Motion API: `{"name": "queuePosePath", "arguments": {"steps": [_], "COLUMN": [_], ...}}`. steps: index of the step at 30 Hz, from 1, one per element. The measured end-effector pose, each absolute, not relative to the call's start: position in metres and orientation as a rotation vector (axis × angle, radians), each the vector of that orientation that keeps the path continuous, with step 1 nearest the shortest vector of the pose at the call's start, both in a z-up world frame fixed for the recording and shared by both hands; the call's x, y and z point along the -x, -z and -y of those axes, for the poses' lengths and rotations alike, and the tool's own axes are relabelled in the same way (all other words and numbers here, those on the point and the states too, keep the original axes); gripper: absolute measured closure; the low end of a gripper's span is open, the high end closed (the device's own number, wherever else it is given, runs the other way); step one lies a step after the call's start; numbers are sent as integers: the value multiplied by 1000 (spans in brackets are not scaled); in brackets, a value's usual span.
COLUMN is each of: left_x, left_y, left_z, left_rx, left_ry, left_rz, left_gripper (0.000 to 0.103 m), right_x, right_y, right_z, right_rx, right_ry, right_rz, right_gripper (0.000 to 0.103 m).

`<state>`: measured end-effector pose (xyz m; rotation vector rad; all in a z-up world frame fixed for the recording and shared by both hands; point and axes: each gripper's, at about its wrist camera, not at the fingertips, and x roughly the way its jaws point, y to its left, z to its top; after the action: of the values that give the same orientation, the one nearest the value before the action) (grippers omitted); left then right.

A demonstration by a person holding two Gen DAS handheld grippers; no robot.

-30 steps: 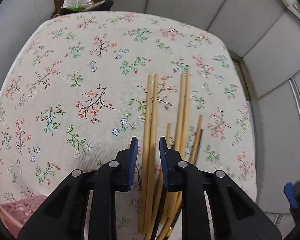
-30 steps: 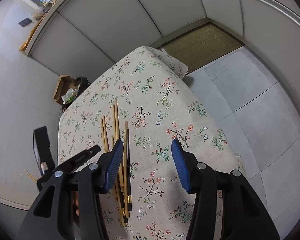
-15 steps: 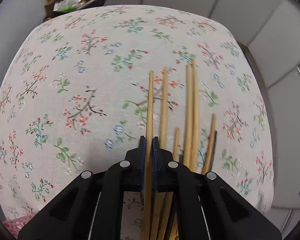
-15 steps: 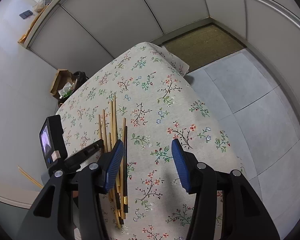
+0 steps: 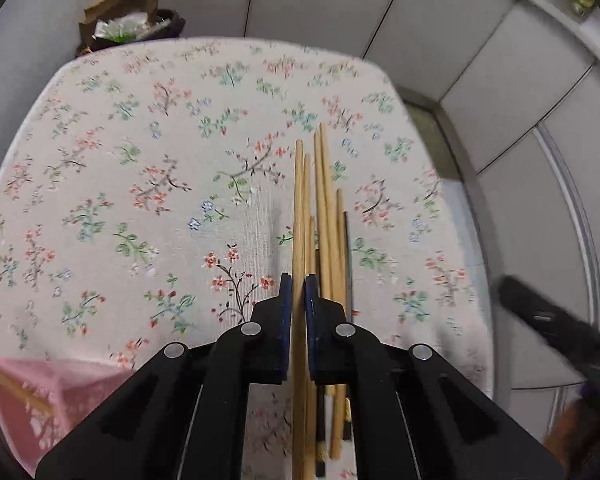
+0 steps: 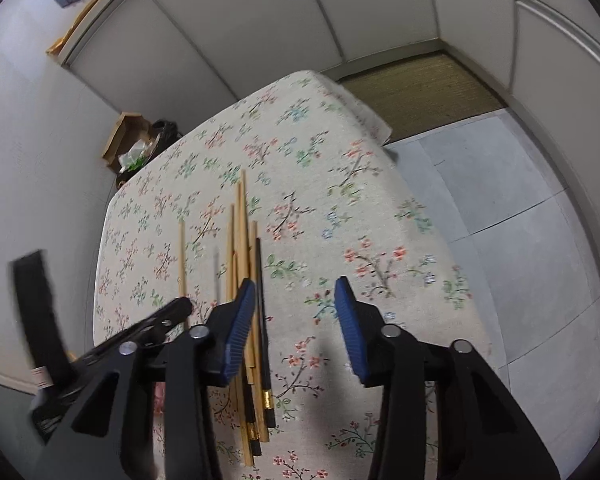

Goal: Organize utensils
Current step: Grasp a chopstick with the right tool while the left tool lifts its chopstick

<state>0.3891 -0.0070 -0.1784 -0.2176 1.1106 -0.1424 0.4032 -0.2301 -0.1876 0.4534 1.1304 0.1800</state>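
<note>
The left gripper [image 5: 299,296] pointed steeply down over the counter [image 5: 100,184], and its blue jaws were clamped on one light wooden chopstick [image 5: 299,208], which ran straight out between them and away from the camera. In the right wrist view this same chopstick [image 6: 182,256] stood apart, to the left of the others, and the left gripper [image 6: 180,306] came in from the lower left as a blurred black shape.

The right gripper [image 6: 296,304] also tilted downward, just to the right of the chopstick pile [image 6: 246,280]. Its jaws had just been closing but stood only half narrowed, with nothing between them except the flowered cloth (the left pad overlapped the pile in the picture; contact could not be told).

The pile held several light sticks and some dark ones with gold bands. A pink basket [image 5: 28,392] lay at the near left corner, with a stick across it. Behind the counter's far edge stood a cardboard box [image 5: 120,4] beside a dark bin.
</note>
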Motion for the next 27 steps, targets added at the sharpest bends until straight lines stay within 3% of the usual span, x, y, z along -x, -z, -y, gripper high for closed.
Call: {"name": "queuePosePath", "arguments": {"steps": [10,16,22,27], "left_x": [-297,-283,-274,-269], "left_y": [68,59,58,62], "left_z": [-37,-56,-72,-87], "left_rx": [343,391,378,388], "left_ry": [215,260,248,230], "left_rz": [-795,-712,-684,-684], "left_gripper": [97,97,97,97], "right_x": [-461,-502,-516,-507], "right_y": [222,246,262,246], "right_z": [182,150,132,128], "right_rx": [-366,-282,-193,-175], "right_ry": [-301,-298,-259,-269], "right_rz": [-1201,-1250,-1281,-1241], "right_gripper": [79,79,95,97]}}
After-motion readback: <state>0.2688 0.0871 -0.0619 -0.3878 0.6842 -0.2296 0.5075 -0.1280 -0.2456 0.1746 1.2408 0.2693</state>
